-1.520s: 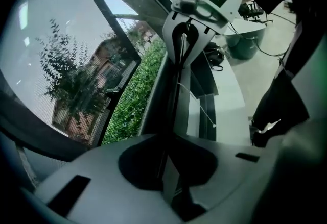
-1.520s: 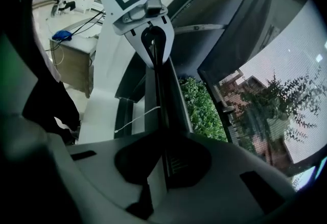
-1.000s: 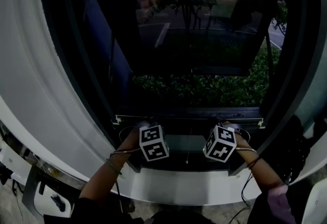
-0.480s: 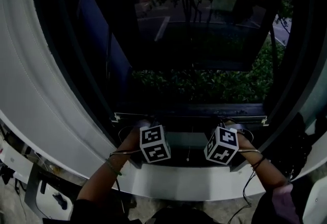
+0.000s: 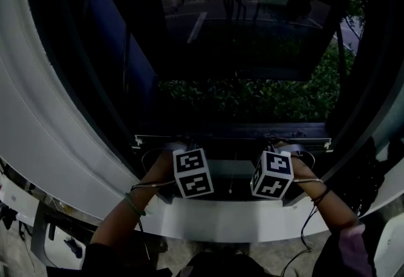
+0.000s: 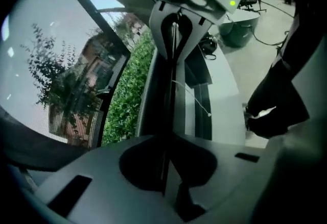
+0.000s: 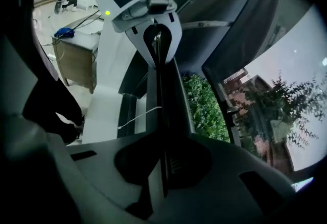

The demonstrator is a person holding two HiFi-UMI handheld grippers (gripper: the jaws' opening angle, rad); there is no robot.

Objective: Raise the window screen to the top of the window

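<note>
The dark mesh window screen (image 5: pixel 233 105) sits low in the window opening. Its slim dark bottom rail (image 5: pixel 230 141) runs left to right just beyond the white window sill (image 5: pixel 221 216), with a pale end cap at each end.

Left gripper (image 5: pixel 178 146): positioned on the left part of the rail, with its marker cube on the near side. In the left gripper view the jaws are closed together on the thin edge of the rail (image 6: pixel 168 90), which runs straight away from them.

Right gripper (image 5: pixel 282 146): positioned on the right part of the rail, well apart from the left gripper. In the right gripper view the jaws are likewise clamped on the rail (image 7: pixel 161 90). Each gripper view shows the other gripper at the far end of the rail, pinching it.

Both grippers point down and away from the person, whose forearms enter from the near edge.

A thin white cord (image 6: pixel 191 96) hangs beside the rail. A green hedge (image 7: pixel 204 105) lies outside the window.
</note>
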